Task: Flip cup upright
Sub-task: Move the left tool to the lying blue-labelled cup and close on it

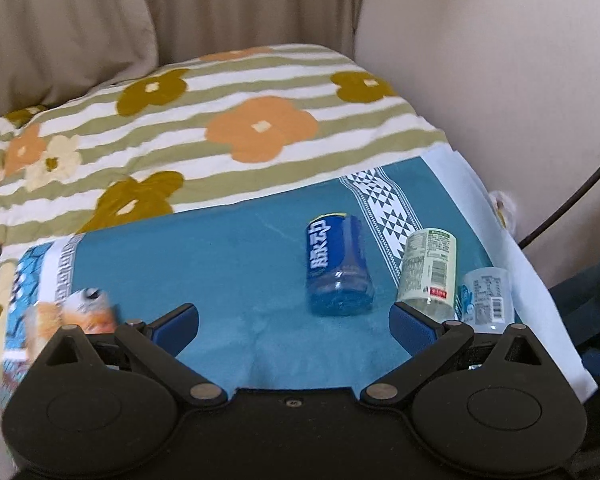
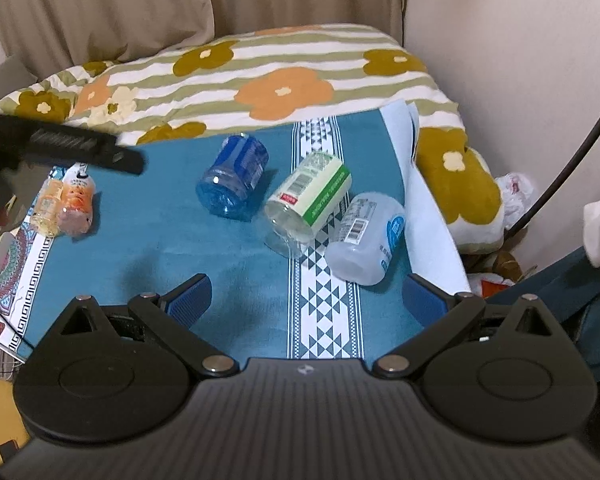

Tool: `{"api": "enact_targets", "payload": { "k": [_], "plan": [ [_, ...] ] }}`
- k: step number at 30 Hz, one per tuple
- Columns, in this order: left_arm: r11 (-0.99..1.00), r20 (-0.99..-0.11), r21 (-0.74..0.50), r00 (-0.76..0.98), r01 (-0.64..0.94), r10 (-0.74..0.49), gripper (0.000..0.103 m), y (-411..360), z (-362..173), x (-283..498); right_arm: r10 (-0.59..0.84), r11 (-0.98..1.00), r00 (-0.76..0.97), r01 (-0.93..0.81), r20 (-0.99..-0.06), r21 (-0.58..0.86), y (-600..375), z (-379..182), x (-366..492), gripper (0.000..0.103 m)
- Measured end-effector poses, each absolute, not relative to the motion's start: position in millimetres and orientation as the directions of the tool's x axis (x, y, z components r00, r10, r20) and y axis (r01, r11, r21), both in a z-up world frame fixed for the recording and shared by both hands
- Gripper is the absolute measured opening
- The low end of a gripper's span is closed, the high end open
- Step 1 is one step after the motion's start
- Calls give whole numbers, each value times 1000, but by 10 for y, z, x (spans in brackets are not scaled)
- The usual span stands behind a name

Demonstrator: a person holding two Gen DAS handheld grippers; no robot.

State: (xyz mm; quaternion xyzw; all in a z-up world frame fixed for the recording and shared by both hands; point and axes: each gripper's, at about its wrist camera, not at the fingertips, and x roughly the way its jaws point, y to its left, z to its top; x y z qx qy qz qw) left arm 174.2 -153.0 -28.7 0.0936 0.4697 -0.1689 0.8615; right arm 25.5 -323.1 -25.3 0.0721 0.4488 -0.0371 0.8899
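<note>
Three cut-bottle cups lie on their sides on a teal cloth (image 1: 228, 264): a blue one (image 1: 337, 266) (image 2: 233, 176), a clear one with a green-edged label (image 1: 429, 272) (image 2: 309, 200), and a clear one with a white label (image 1: 487, 300) (image 2: 367, 236). Two orange-labelled cups (image 1: 76, 312) (image 2: 66, 204) are at the left. My left gripper (image 1: 294, 324) is open and empty, just short of the blue cup. My right gripper (image 2: 306, 300) is open and empty, short of the two clear cups. The left gripper shows as a dark blurred shape (image 2: 60, 148) in the right wrist view.
A flowered, striped quilt (image 1: 220, 128) lies behind the cloth against beige curtains. A wall (image 1: 500, 80) stands at the right with a black cable (image 2: 572, 148) along it. A flowered cushion (image 2: 456, 176) and clutter sit beyond the cloth's right edge.
</note>
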Motion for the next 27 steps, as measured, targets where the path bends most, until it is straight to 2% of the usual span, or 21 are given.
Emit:
{"api": "enact_targets", "payload": {
  "k": [6,18,20,24,25,27],
  "plan": [
    [913,-875,-3,441,407,-200,100,-1858,-548,2149,26,985,561,126,-827,116,-3318,-474,404,103],
    [900,-933,-9,319,437,-164,87,-2190,-1116,2644,56,978,522,142,-851,151,-3424,-767,569,103],
    [895,-940,-8,301,445,-158,81,-2220,-1175,2662,60,975,518,151,-853,161,-3433,-798,571,103],
    [892,-950,-27,266,451,-163,76,-2253,-1267,2701,75,972,506,157,-859,177,-3421,-834,588,103],
    [891,-953,-33,255,453,-165,70,-2260,-1288,2705,75,971,505,158,-860,177,-3415,-840,590,103],
    [887,-956,-35,244,461,-164,68,-2270,-1316,2703,78,971,502,159,-862,180,-3413,-845,594,103]
  ]
}}
